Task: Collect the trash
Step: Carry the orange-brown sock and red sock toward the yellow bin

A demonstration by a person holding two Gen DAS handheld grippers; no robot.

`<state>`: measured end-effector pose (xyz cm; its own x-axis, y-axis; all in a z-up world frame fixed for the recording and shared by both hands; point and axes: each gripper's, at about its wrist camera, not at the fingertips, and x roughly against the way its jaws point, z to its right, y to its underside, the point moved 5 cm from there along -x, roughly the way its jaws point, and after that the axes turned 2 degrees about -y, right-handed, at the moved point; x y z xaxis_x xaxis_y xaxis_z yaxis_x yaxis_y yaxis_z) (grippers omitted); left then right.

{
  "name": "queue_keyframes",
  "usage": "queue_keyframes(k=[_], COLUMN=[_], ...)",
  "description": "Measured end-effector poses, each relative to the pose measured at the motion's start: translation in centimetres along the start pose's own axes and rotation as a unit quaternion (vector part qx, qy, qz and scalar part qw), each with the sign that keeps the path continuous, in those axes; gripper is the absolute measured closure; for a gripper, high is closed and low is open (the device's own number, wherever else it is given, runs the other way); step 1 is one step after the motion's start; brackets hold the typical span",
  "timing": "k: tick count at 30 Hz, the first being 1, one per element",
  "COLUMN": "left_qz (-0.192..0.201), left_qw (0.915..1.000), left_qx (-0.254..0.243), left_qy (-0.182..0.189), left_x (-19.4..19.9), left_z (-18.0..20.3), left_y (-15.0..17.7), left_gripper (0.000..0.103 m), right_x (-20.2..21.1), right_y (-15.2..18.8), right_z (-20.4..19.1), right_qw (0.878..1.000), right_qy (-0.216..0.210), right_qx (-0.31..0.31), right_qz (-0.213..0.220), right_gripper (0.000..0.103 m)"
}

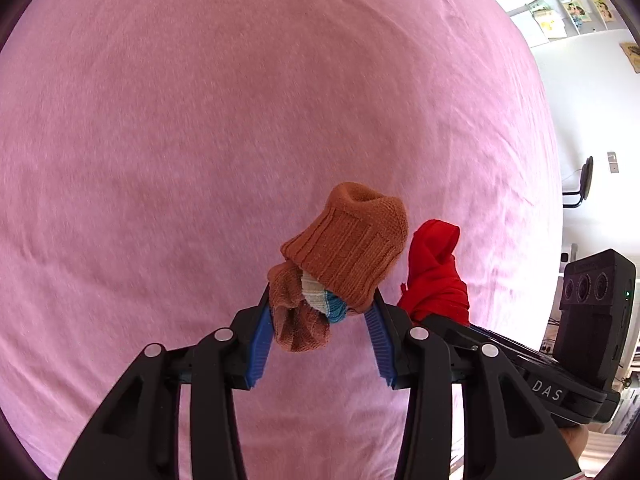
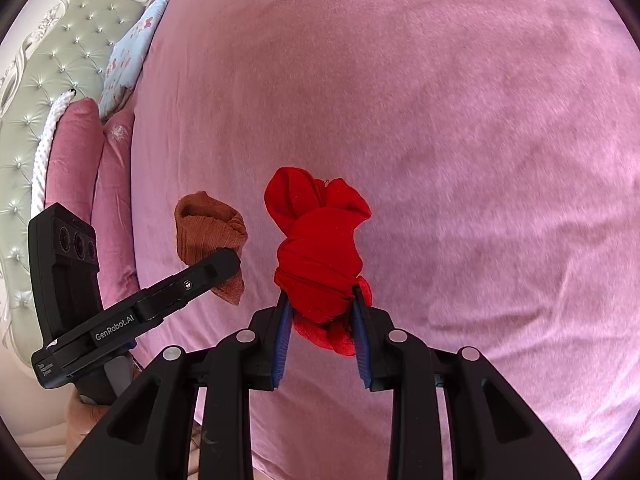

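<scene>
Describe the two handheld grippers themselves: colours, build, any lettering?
Both the left gripper and right gripper are matte black plastic linkages with silver rivets and ribbed blue finger pads. Side lettering reads "GenRobot.AI" on the left, "DAS" on the right. No cables or sleeves visible.

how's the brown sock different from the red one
The brown sock is thick ribbed knit with a white and blue striped part; the red sock is thin, smooth and plain. The brown one is held by the left gripper, the red one by the right gripper. Both are bunched up, clamped between blue-padded fingers and held above the pink bedsheet.
</scene>
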<state>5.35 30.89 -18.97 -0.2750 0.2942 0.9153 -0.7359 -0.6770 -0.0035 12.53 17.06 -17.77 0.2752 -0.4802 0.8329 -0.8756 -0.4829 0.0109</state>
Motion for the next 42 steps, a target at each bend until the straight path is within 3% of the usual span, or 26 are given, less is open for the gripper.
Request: queue_keyframes(k=[12, 20, 28, 34, 42], left_qz=[-0.045, -0.075, -0.087, -0.098, -0.123], left_qw=[0.9985, 0.9948, 0.9874, 0.9789, 0.9661], left_qx=[-0.019, -0.065, -0.129, -0.176, -0.225], left_qy=[0.023, 0.024, 0.026, 0.031, 0.029], left_x=[0.5, -0.1, -1.8, -1.4, -4.5], left_z=[2.9, 7.6, 17.0, 20.6, 29.4], left_y=[11.4, 15.4, 19.8, 23.5, 30.5], left_gripper=[0.06, 0.06, 0.06, 0.06, 0.059], right_x=[5.9, 9.4, 14.0, 18.9, 25.4], right_y=[11.4, 17.9, 22.3, 26.1, 32.0], right_z=[3.0, 4.8, 8.0, 12.8, 20.8], right_qw=[1.0, 0.996, 0.988, 0.981, 0.971], right_qy=[0.007, 0.005, -0.004, -0.003, 0.017], right_qx=[-0.021, -0.06, -0.105, -0.13, -0.159], right_qz=[0.02, 0.063, 0.109, 0.146, 0.176], right_gripper=[0.076, 0.076, 0.076, 0.076, 0.076])
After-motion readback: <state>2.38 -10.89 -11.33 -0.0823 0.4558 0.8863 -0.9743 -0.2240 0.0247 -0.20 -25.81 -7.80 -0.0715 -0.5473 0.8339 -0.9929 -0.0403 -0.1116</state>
